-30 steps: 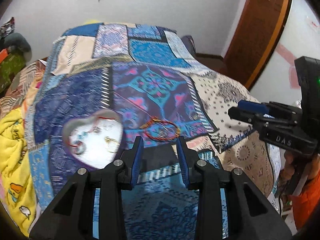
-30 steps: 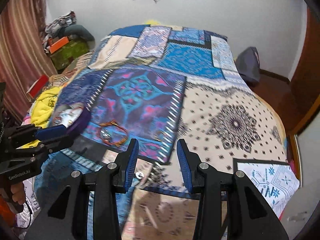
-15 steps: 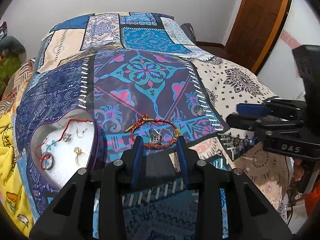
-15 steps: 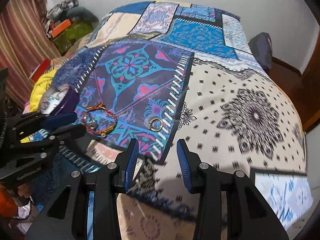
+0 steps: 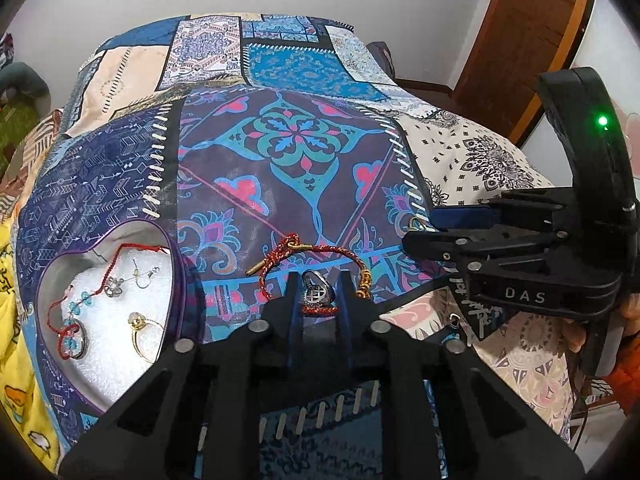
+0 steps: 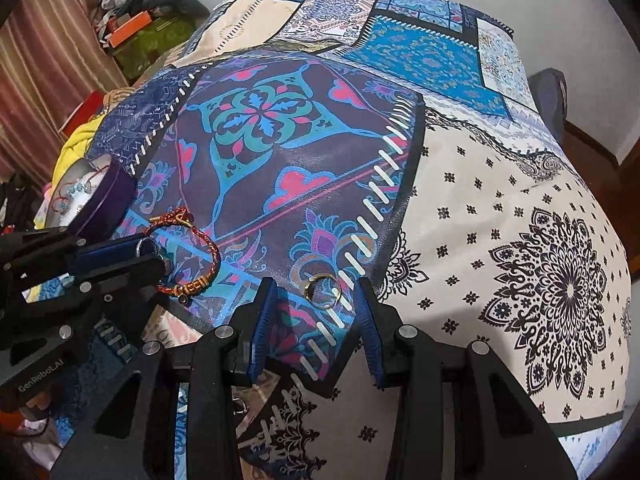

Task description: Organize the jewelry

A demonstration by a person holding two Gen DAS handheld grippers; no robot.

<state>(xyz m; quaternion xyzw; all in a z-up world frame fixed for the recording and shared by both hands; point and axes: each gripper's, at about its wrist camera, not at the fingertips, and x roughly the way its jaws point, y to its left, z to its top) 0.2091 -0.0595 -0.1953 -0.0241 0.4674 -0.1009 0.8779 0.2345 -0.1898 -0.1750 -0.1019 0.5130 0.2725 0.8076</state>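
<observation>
Left hand-held gripper (image 5: 318, 294): its two blue fingers sit close on each side of a silver ring (image 5: 317, 292). They look nearly pinched on it, but I cannot tell if they squeeze it yet.

Silver ring: it lies on the bed (image 5: 280, 184), inside the loop of a red and gold braided bracelet (image 5: 316, 254). The fingers must reach into the loop, so the bracelet may get dragged along.

Right hand-held gripper (image 6: 316, 308): its fingers are spread wide and hold nothing. It waits low over the bedspread with a gold ring (image 6: 323, 286) lying between the finger tips, ready to be picked.

Heart-shaped box (image 5: 106, 320): it sits to the left of the bracelet, with purple walls and a soft white inside. It already holds a red cord with blue beads (image 5: 70, 320), a gold ring with a pale stone (image 5: 140, 326) and small earrings (image 5: 136, 278). I think this is where the loose pieces should go.

Task so far: some pieces are in the box, but the bracelet and both loose rings are not in yet.

Next move: close gently on the small ring, lift it straight up, and carry it to the box.
</observation>
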